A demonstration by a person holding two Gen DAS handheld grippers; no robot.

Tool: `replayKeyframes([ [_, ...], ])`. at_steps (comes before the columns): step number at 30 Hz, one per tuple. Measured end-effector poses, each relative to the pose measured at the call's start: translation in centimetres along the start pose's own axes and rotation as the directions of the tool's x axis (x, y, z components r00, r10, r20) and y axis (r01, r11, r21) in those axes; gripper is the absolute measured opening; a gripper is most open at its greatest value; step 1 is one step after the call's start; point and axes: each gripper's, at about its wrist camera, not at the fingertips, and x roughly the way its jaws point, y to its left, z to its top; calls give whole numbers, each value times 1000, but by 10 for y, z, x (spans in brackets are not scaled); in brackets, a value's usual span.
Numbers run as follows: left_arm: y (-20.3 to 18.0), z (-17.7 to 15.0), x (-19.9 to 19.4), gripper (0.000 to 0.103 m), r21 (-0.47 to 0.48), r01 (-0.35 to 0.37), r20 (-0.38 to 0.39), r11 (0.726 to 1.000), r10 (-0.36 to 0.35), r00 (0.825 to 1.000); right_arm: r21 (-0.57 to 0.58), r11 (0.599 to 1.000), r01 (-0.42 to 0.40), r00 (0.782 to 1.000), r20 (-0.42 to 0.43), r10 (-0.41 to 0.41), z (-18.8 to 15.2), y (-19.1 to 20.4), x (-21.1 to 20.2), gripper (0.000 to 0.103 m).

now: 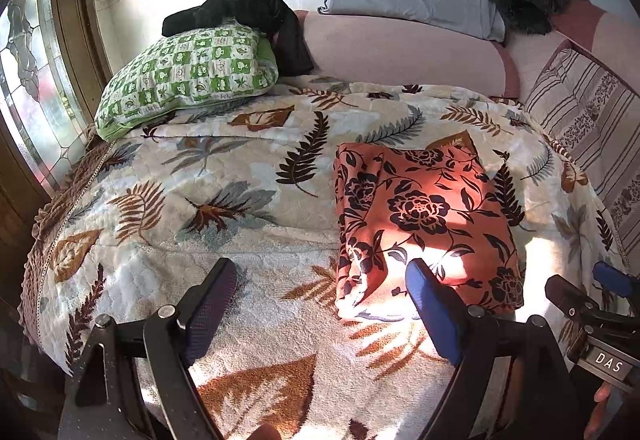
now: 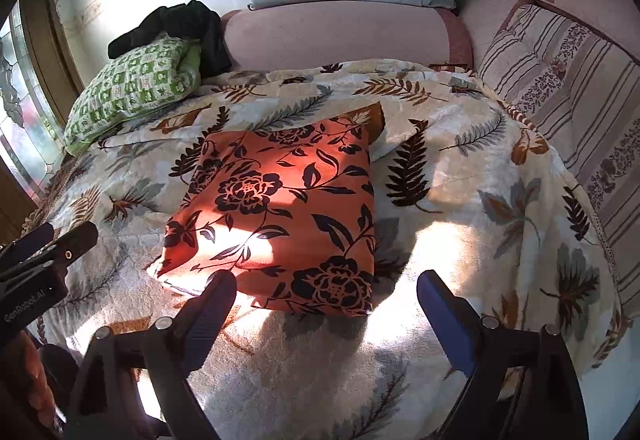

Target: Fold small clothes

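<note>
A bed under a leaf-print blanket fills the room beside a stained-glass window, with pillows at its head. A folded orange cloth lies flat in sunlight. Both the left claw and the right claw hang spread, empty, at its near edge.

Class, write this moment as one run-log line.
task: fold small clothes | orange floral cloth: folded on leaf-print blanket | left gripper: jaws open, empty | right gripper: jaws open, empty

The black garment partly hides behind the green pillow.
</note>
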Motion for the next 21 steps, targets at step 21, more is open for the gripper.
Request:
replayKeyframes([
  [21,1,3,-5,87,-33,82,-3,996,-82,997,-54,999,2,1000,-8,-2,4,12,-6,93],
])
